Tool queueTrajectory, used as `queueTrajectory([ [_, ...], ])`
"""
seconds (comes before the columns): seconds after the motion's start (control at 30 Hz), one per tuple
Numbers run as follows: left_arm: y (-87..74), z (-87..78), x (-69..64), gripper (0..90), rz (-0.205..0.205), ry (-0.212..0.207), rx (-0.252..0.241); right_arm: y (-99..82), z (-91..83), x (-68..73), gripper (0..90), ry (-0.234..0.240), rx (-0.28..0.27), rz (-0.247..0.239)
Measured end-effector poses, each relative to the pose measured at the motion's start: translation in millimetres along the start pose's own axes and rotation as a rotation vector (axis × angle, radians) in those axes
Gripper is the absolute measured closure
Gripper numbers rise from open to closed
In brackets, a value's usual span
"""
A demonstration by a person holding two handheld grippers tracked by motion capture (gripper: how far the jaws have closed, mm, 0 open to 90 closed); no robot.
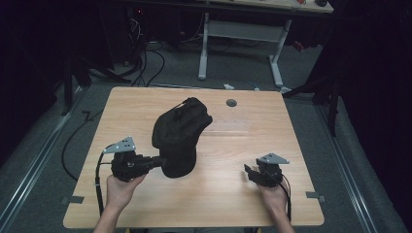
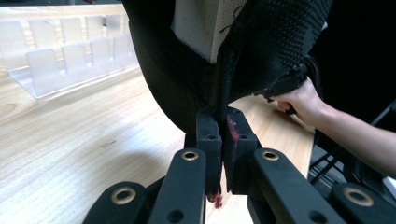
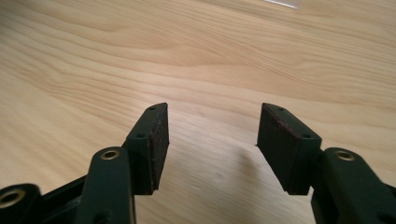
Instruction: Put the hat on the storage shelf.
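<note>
Gripping the hem of a black fabric backpack (image 1: 179,137) at the frame's centre, the left claw (image 1: 159,162) holds it up over the light wooden desk (image 1: 233,141). At lower right the right claw (image 1: 248,171) sits empty. Left gripper view: pads pinched tight on black cloth (image 2: 224,98). Right gripper view: jaws wide apart over bare desk.

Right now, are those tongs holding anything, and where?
Left tongs pinch the black fabric shoe by its edge; right tongs hold nothing.
</note>
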State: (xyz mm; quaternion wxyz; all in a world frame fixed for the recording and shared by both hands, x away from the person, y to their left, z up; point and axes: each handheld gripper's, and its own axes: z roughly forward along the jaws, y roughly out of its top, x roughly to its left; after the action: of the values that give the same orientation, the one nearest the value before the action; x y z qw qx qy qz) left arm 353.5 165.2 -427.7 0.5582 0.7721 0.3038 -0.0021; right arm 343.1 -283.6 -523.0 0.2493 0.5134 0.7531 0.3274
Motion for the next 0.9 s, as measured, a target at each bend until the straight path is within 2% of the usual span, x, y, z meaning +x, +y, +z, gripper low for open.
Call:
queueTrajectory([
  [0.03,1.6,-0.2,0.1,86.8,0.001,0.015,-0.006,-5.0,5.1,-3.2,39.5,-0.049,0.027,-0.016],
  [0.07,1.6,-0.2,0.1,86.8,0.001,0.015,-0.006,-5.0,5.1,-3.2,39.5,-0.049,0.027,-0.016],
  [0.1,3.3,-1.1,0.3,86.8,0.004,0.030,-0.011,-5.2,6.0,-7.6,36.4,-0.028,0.031,0.026],
  [0.13,3.3,-1.1,0.3,86.8,0.004,0.030,-0.011,-5.2,6.0,-7.6,36.4,-0.028,0.031,0.026],
  [0.17,4.2,-1.4,0.4,86.8,0.005,0.039,-0.016,-5.1,6.5,-11.2,36.9,-0.021,0.034,0.061],
  [0.23,7.2,-3.3,2.5,86.8,0.006,0.065,-0.029,-5.0,6.8,-10.3,36.2,-0.028,0.035,0.054],
  [0.33,9.7,-4.3,4.7,86.8,0.001,0.071,-0.035,-5.0,6.8,-10.6,35.5,-0.026,0.035,0.055],
  [0.53,22.9,-1.9,15.7,86.8,-0.005,0.115,-0.065,-5.1,6.7,-9.7,34.3,-0.023,0.037,0.053],
  [0.9,38.9,8.6,27.0,86.8,0.006,0.156,-0.048,-5.3,6.4,-9.3,34.2,-0.022,0.038,0.053],
])
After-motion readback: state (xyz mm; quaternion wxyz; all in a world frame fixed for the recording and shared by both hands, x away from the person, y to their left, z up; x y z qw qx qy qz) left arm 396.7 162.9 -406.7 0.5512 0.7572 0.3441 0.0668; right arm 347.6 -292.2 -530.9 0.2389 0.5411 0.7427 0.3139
